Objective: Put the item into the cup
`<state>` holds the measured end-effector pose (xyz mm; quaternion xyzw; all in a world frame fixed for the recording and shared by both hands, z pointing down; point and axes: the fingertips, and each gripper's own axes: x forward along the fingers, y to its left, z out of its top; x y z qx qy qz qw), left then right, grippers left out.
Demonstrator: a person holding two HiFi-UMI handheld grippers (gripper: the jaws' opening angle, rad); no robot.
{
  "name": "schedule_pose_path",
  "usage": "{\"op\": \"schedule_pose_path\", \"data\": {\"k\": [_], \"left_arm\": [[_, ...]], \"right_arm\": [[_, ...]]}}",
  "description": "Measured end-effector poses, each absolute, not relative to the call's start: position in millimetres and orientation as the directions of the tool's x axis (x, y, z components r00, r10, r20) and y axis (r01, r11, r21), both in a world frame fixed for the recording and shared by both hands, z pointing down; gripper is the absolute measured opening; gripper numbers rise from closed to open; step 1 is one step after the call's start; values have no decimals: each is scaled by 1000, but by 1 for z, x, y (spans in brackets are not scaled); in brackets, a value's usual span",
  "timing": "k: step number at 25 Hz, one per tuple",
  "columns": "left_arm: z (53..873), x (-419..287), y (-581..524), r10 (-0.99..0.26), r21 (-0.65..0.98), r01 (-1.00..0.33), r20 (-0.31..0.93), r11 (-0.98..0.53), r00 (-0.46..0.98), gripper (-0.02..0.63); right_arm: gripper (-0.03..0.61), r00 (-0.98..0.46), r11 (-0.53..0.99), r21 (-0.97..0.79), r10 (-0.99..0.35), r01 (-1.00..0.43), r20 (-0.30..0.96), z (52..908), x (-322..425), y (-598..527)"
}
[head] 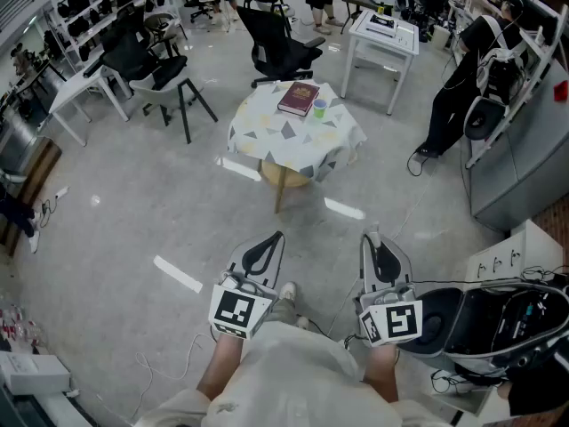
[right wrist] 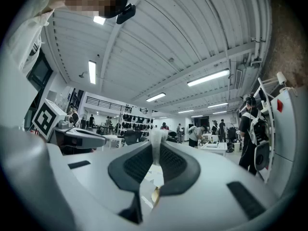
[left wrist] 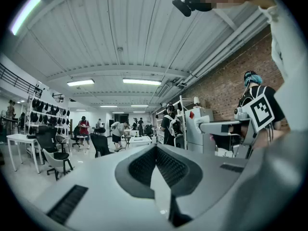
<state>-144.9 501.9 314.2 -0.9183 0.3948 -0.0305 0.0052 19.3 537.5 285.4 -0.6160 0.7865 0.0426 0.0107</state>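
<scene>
Your right gripper (head: 373, 236) pinches a small white item (right wrist: 156, 136) at its tips. Your left gripper (head: 278, 236) is pressed together on nothing. Green cup (head: 320, 108) stands well ahead of both grippers, on the cloth-covered table (head: 271, 140), just beside a dark red book (head: 299, 97).

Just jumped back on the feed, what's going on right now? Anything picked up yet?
Nothing is picked up yet. The person stands back from the small round table, holding the left hand-held gripper and the right hand-held gripper low in front of the body. Both have their jaws together with nothing between them. On the table's patterned cloth lie a dark red book and, beside it, a small green cup. The item for the cup can't be made out from here.
</scene>
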Motion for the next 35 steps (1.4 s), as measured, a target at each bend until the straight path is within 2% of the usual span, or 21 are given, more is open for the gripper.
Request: {"op": "schedule_pose_path", "data": {"k": [8,19,35], "left_arm": [[313,-141,470,-726,-41,-725,26,-687,687,11],[324,-140,405,-723,-29,-723,59,-690,688,12],[326,-141,316,-694,-10,-695,60,-719,717,11]], "right_arm": [[37,-271,267,56,-959,-962,-81,285,11,504],[37,-288,285,50,-957,-957,-45,296,5,439],[37,-251,251,54,-968,-967,2,303,2,354]]}}
